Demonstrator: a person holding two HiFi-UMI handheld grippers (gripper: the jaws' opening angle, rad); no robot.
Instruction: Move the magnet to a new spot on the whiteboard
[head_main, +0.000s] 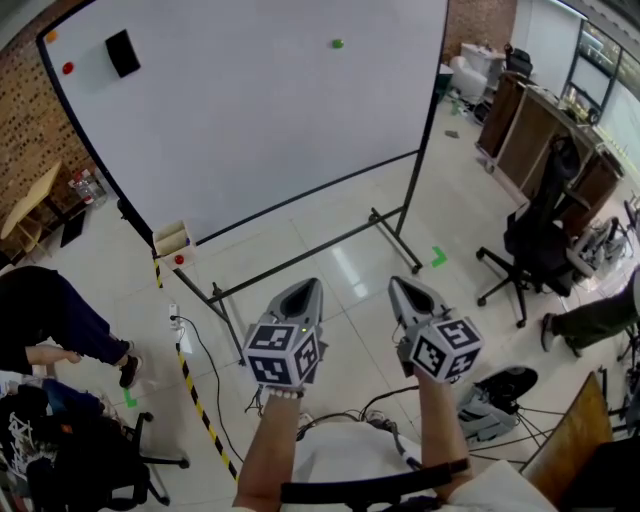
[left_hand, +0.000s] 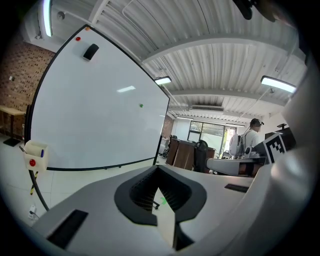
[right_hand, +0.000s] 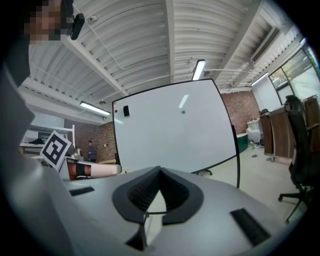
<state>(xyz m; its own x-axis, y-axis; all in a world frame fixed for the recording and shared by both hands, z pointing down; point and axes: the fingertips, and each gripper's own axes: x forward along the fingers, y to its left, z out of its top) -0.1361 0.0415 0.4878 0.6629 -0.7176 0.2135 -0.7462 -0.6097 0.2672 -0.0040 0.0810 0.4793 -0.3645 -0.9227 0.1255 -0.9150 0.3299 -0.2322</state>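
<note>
Head view looks steeply down from above; both gripper views face the same whiteboard (head_main: 250, 110) from well back.

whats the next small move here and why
Probably bring the right gripper forward and up toward the green magnet on the whiteboard, opening its jaws on the way. Both it and the left gripper are shut, empty and well short of the board.

We have open floor (head_main: 350, 290) up to the whiteboard (head_main: 250, 110); only its stand's low bar (head_main: 300, 256) crosses our way. A green magnet (head_main: 337, 43), eraser (head_main: 122, 52) and red magnet (head_main: 68, 68) interrupt the free surface. An office chair (head_main: 535, 245) blocks our right.
</note>
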